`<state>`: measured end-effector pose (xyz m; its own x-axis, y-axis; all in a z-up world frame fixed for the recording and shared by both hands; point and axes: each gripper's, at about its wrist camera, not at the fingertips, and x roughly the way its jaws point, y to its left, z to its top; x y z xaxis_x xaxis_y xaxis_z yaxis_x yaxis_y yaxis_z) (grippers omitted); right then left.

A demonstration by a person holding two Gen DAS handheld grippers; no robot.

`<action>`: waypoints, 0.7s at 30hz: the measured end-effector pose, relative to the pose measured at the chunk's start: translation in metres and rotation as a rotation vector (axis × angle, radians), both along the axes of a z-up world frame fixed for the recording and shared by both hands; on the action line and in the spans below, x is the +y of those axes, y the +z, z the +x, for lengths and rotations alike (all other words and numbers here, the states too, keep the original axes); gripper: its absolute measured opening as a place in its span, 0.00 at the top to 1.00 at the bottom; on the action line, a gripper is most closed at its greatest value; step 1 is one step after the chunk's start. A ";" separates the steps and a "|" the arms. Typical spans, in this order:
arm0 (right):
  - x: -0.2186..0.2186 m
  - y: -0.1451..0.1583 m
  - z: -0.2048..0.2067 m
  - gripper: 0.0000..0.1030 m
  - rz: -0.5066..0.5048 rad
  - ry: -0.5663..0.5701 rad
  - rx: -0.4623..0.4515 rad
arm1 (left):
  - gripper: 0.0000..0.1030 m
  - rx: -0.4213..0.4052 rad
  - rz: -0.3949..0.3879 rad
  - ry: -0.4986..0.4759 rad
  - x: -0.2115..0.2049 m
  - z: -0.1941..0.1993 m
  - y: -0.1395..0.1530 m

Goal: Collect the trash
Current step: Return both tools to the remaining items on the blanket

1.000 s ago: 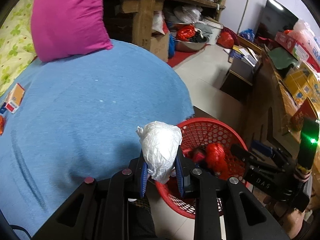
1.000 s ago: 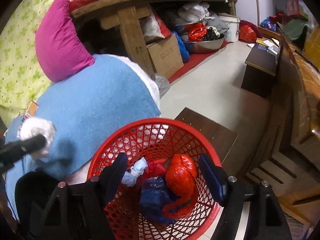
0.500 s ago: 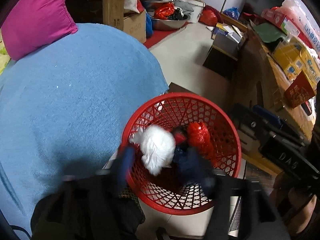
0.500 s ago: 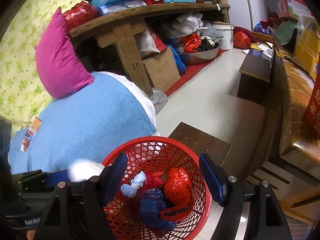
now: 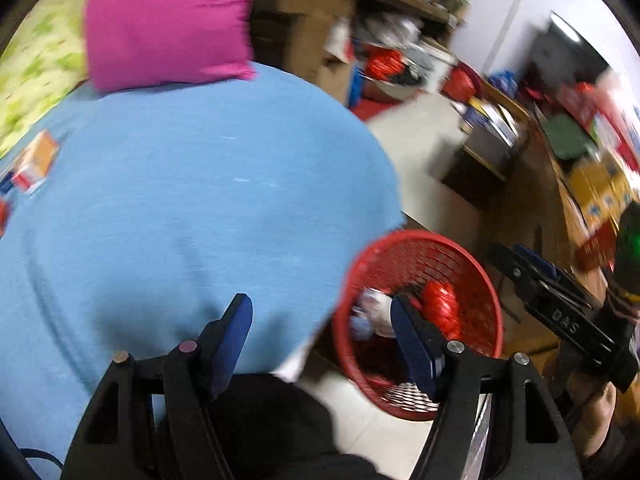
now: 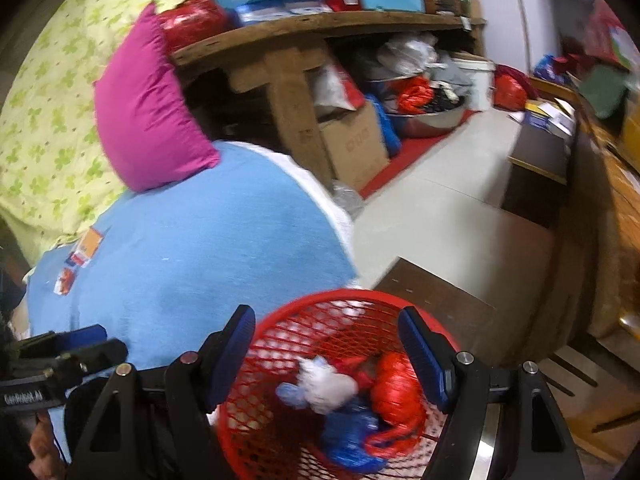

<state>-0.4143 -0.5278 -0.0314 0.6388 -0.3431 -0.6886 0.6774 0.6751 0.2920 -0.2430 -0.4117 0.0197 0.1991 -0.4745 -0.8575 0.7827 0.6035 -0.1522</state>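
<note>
A red mesh basket (image 5: pixel 420 236) (image 6: pixel 240 412) stands on the floor beside the blue-covered bed (image 5: pixel 180 200). A white crumpled bag (image 6: pixel 326 384) (image 5: pixel 374 312) lies in it on a red bag (image 6: pixel 396 384) and a blue bag (image 6: pixel 348 436). My left gripper (image 5: pixel 320 304) is open and empty over the bed's edge, left of the basket. My right gripper (image 6: pixel 326 316) hangs open above the basket with nothing between its pads. Small orange-and-white boxes (image 5: pixel 34 160) (image 6: pixel 86 248) and a red wrapper (image 6: pixel 64 280) lie on the bed's far left.
A pink pillow (image 5: pixel 168 20) leans at the head of the bed. A wooden bench (image 6: pixel 288 92) with a cardboard box (image 6: pixel 356 144) under it stands behind. A low dark board (image 6: pixel 440 300) lies beyond the basket, and wooden furniture (image 6: pixel 616 200) lines the right.
My left gripper opened and the white bag fell into the basket. The left gripper then swung back left over the bed. The right gripper rose a little above the basket.
</note>
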 end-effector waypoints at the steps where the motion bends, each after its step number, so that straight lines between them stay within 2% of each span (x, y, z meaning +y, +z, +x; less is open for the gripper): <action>1: 0.004 0.003 0.009 0.25 -0.005 0.020 -0.003 | 0.30 -0.002 -0.004 0.023 0.008 0.007 0.001; 7: 0.037 0.019 0.067 0.25 -0.031 0.164 -0.018 | 0.30 -0.041 -0.017 0.177 0.067 0.051 0.013; 12: 0.074 0.035 0.121 0.25 -0.068 0.297 -0.025 | 0.30 -0.064 -0.020 0.289 0.114 0.080 0.012; 21: 0.144 0.056 0.194 0.25 -0.130 0.461 -0.030 | 0.29 -0.129 0.012 0.456 0.193 0.128 0.003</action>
